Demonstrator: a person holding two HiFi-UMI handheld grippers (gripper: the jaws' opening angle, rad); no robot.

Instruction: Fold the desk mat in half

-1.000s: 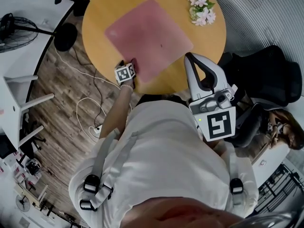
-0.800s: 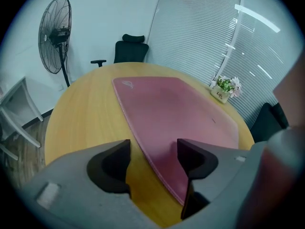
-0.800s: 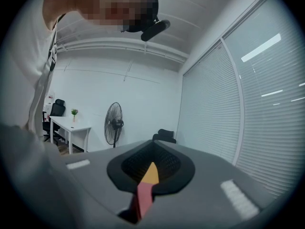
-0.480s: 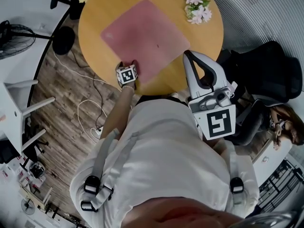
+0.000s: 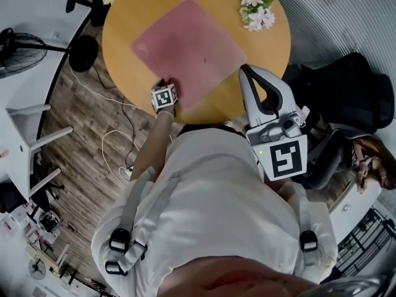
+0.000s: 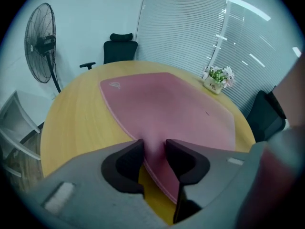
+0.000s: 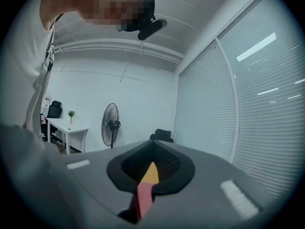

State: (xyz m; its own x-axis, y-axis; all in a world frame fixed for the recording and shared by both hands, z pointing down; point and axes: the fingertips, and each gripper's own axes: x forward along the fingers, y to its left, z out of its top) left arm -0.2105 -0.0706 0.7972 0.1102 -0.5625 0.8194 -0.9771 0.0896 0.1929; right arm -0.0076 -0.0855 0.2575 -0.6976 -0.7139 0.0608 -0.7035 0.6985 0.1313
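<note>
While the mat (image 5: 185, 48) lies flat on the surface (image 5: 269, 48), left gripper (image 6: 153, 148) fingers (image 6: 125, 160), just closing, pinch its near corner; right gripper (image 5: 245, 73) fingers meet, empty.

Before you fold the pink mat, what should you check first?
1. Left gripper on the near corner of the desk mat: ok. Its jaws have just been closing, and the corner sits pinched between them.
2. Mat lies flat, not yet folded: ok.
3. Nothing lying on the mat: ok.
4. Flowers stand off the mat, near the table edge: ok.
5. Right gripper ready to help: not ok. It is shut, empty and held away from the mat.
</note>
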